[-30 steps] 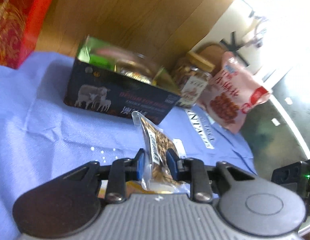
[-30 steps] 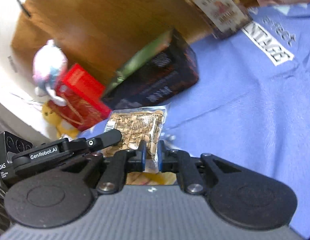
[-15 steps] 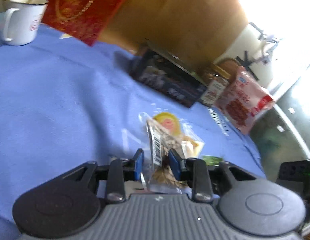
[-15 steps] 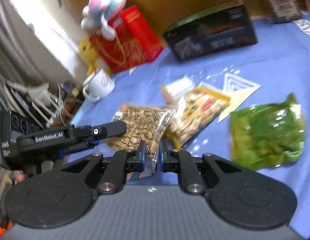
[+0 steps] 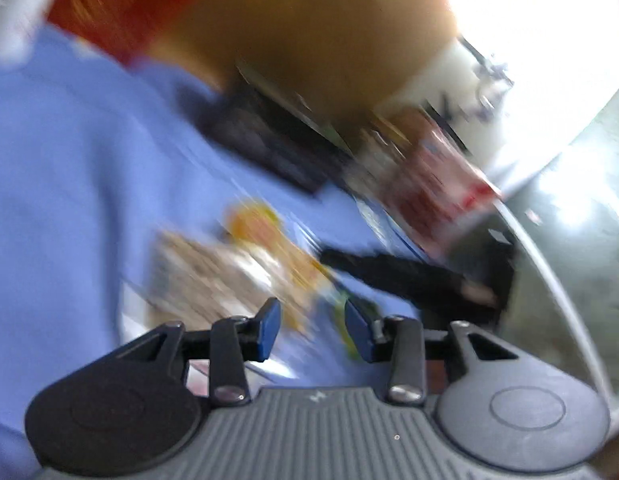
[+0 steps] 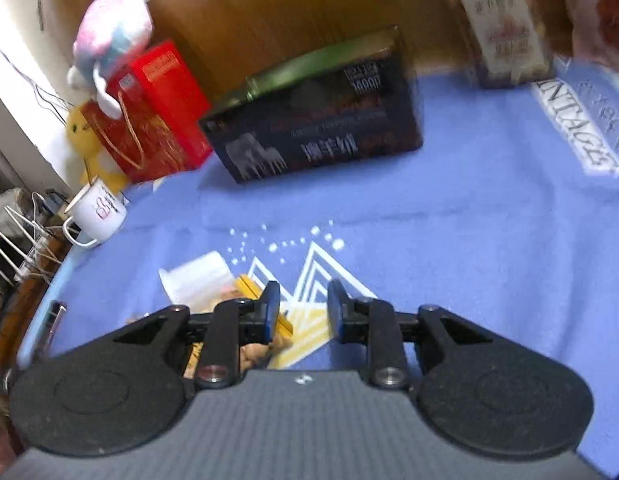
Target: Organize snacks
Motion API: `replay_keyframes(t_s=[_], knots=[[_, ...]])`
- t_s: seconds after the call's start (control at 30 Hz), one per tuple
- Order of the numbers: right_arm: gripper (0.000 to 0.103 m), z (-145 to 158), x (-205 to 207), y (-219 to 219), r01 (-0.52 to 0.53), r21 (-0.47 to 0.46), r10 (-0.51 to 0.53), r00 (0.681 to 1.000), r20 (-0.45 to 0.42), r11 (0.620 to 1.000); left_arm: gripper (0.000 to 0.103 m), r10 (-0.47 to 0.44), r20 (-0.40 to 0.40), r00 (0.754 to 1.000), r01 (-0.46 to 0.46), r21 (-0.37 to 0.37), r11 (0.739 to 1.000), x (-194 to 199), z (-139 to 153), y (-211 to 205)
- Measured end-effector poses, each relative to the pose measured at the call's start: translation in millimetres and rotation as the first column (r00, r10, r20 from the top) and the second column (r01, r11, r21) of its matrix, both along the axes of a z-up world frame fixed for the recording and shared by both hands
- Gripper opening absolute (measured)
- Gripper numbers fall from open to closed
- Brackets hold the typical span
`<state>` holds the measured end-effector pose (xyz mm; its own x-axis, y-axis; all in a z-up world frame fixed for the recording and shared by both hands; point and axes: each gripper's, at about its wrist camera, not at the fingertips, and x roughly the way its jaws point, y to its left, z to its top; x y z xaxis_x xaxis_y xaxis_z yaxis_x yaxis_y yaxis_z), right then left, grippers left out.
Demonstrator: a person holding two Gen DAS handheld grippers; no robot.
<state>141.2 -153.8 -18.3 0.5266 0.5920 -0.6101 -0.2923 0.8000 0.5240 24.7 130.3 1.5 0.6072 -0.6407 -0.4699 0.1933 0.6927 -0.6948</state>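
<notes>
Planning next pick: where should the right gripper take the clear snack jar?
Around the jar at mid-body, coming from the front over the cloth: it stands upright, wooden wall behind, dark box left, pink bag right.

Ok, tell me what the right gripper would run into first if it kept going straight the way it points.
Probably the blue cloth: the open right gripper tilts down toward a bare printed patch. Skimming above it, the next thing in line looks like the dark box at the back, though depth is hard to judge.
</notes>
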Motion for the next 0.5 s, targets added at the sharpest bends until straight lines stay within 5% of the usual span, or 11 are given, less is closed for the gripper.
replay_keyframes(t_s=[0.17, 0.23, 0.37, 0.5], knots=[[0.030, -1.9, -24.5, 6.4, -0.058, 0.037, 0.058, 0.998, 0.007, 0.998, 0.036, -0.045, -0.093, 0.995, 0.047, 0.022, 0.999, 16.3, -27.0, -27.6], [0.013, -0.1, -29.3, 6.1, -0.037, 0.023, 0.037, 0.999, -0.006, 0.999, 0.032, -0.016, -0.098, 0.995, 0.020, 0.046, 0.999, 21.7, -31.1, -27.7], [0.007, 8.7, -41.5, -6.0, 0.008, 0.075, -0.009, 1.000, 0.006, 0.997, 0.033, 0.041, -0.083, 0.996, -0.034, 0.083, 0.996, 28.6, -26.5, -26.9], [0.006, 16.8, -62.1, -26.2, 0.089, 0.098, -0.093, 0.995, 0.038, 0.991, 0.044, 0.033, -0.095, 0.995, -0.028, 0.056, 0.998, 33.0, -26.6, -24.2]])
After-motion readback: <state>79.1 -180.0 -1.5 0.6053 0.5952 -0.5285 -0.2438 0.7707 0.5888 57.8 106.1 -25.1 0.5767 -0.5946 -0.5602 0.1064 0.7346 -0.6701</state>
